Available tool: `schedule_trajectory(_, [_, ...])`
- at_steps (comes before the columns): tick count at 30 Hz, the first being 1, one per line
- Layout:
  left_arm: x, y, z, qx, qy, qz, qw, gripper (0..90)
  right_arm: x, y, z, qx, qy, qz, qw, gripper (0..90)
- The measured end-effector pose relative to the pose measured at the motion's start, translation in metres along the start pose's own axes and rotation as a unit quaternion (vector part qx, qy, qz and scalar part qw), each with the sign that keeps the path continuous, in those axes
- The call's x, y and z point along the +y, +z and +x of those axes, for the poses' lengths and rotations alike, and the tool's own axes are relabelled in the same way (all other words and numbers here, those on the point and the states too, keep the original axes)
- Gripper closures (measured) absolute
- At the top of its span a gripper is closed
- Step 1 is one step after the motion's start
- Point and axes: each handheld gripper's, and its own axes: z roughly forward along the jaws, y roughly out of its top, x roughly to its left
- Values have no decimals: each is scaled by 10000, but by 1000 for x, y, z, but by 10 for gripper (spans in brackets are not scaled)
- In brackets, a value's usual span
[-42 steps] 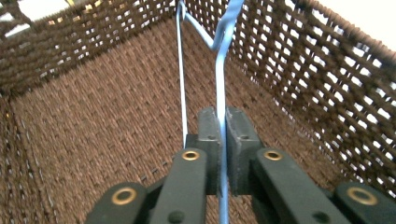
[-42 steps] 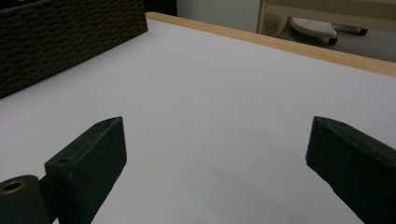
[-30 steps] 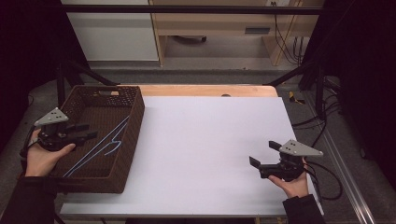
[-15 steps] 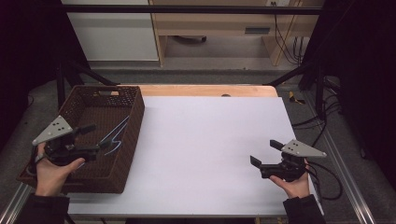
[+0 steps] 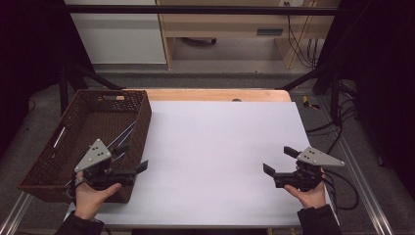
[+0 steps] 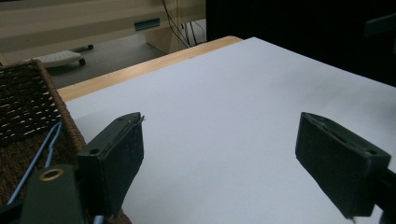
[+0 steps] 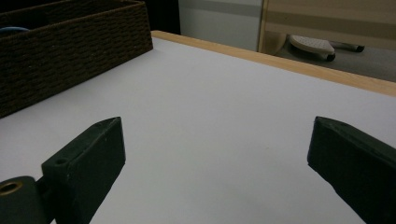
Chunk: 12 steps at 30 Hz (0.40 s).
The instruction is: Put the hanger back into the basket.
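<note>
Since a moment ago, left claw [image 5: 134, 165] is leaving the basket [image 5: 142, 115], spread and empty; blue hangers [image 5: 123, 139] are lying lengthwise behind it, far from spread right claw [image 5: 275, 160].

A brown wicker basket [image 5: 83, 105] holding blue hangers [image 5: 125, 137] sits at the white table's [image 5: 220, 156] left edge.

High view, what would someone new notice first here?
Probably the dark wicker basket at the table's left edge, with thin blue hangers lying inside it. Then the broad bare white tabletop, and the two open grippers at its near corners: left gripper beside the basket, right gripper opposite.
</note>
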Motion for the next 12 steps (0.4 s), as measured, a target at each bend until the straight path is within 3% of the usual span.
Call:
schedule_trajectory(6, [-12, 6, 2, -24, -128, 43, 9999, 155, -1, -1, 0, -23, 41, -29, 10000, 48])
schedule_trajectory(12, [-18, 11, 1, -64, -129, 73, 9999, 159, -1, -3, -2, -25, 31, -48, 10000, 48])
